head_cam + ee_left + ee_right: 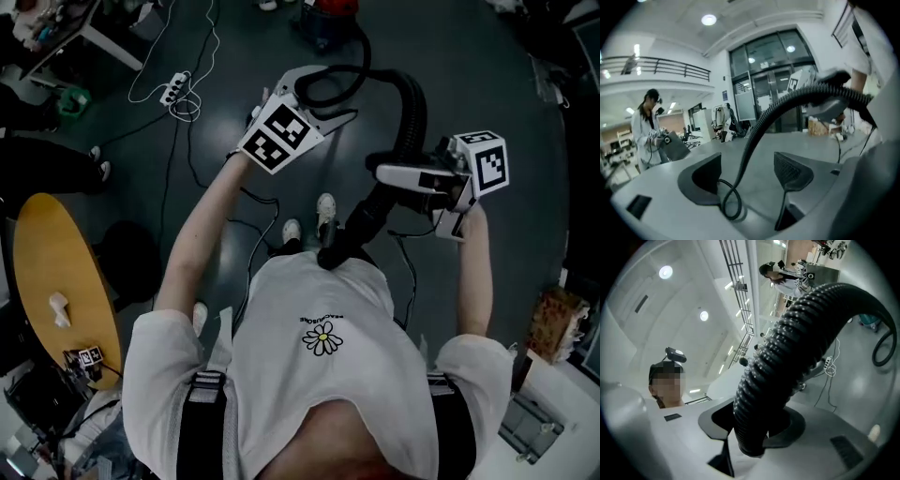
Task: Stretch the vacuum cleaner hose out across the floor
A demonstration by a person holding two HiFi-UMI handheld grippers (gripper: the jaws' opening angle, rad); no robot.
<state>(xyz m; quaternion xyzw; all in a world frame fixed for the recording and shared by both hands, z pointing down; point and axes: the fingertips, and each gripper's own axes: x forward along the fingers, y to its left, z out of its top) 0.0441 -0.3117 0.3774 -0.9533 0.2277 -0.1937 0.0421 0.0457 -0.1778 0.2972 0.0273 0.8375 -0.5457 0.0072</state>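
The black ribbed vacuum hose (412, 103) comes from the red vacuum cleaner (333, 11) at the top of the head view, loops past my left gripper (314, 89), arches to the right and drops toward the person's waist. My left gripper (749, 169) is wide open: the hose (754, 136) runs between the jaws with a gap on each side. My right gripper (392, 174) is shut on the hose partway down. In the right gripper view the thick hose (787, 366) fills the space between that gripper's (754, 427) jaws.
A yellow round table (56, 281) stands at the left. A white power strip (175, 89) and thin cables lie on the dark floor ahead. The person's feet (309, 223) are below the hose. A brown box (553, 319) sits at the right. Another person (647, 126) stands far off.
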